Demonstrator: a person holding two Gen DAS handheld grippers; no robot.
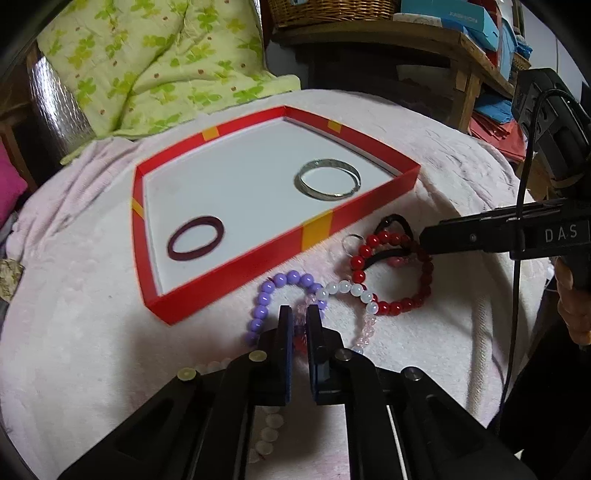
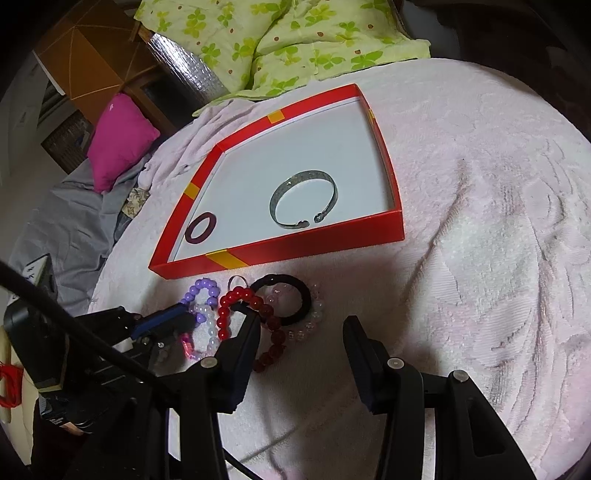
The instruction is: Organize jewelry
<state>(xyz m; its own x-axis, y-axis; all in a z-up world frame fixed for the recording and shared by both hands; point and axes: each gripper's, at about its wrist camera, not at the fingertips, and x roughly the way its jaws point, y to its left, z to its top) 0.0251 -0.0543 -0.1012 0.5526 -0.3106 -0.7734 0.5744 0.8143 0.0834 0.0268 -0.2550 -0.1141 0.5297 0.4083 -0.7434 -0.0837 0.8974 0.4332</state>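
Observation:
A red tray (image 1: 236, 275) (image 2: 280, 245) with a white floor holds a silver bangle (image 1: 328, 180) (image 2: 303, 201) and a dark maroon ring (image 1: 195, 238) (image 2: 201, 228). In front of it lies a pile of bracelets: purple and white beads (image 1: 295, 284) (image 2: 202, 295), red beads (image 1: 391, 280) (image 2: 236, 306), a black band (image 1: 393, 236) (image 2: 291, 299), pink crystal beads (image 1: 367, 328). My left gripper (image 1: 300, 314) is nearly shut around the pink crystal strand. My right gripper (image 2: 299, 321) is open over the red beads and black band.
A pale pink towel (image 2: 461, 221) covers the surface. A green floral quilt (image 1: 155, 62) lies behind the tray, a magenta pillow (image 2: 118, 140) to the left. Wooden shelves with blue boxes (image 1: 472, 22) stand at the back right.

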